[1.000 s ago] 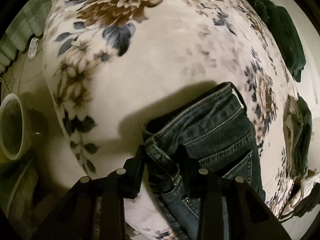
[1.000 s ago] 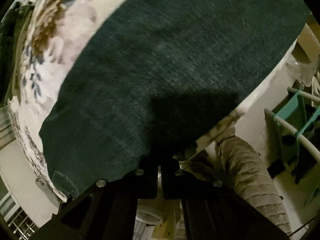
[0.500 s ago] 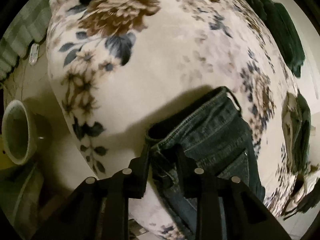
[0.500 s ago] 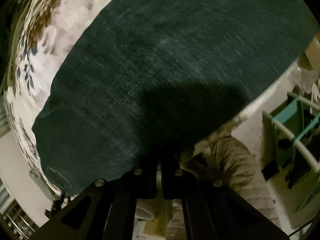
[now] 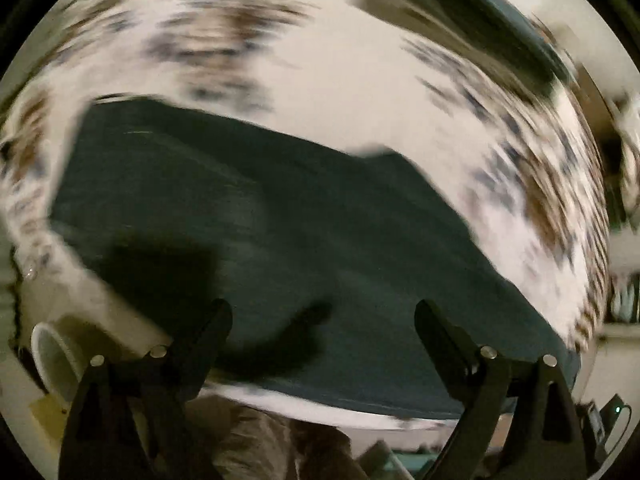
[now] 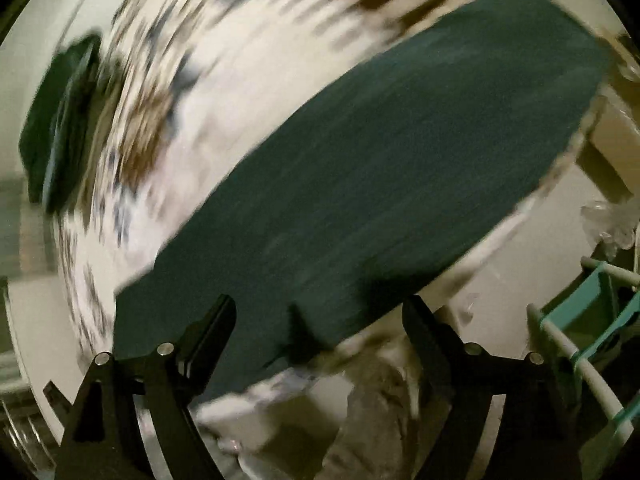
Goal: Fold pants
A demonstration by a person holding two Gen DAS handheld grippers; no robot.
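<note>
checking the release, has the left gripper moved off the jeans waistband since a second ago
Yes. The left gripper now stands open with nothing between its fingers, pulled back from the floral blanket; the pants lie flat on it, in view from edge to edge.

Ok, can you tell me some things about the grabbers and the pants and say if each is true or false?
1. The left gripper is open. True.
2. The right gripper is squeezing the pants. False: its fingers are spread apart with nothing between them.
3. The pants lie flat on a flowery blanket. True.
4. The pants are bright red. False: they are dark blue-green.
5. A pale cup shows at the lower left of the left wrist view. True.
</note>
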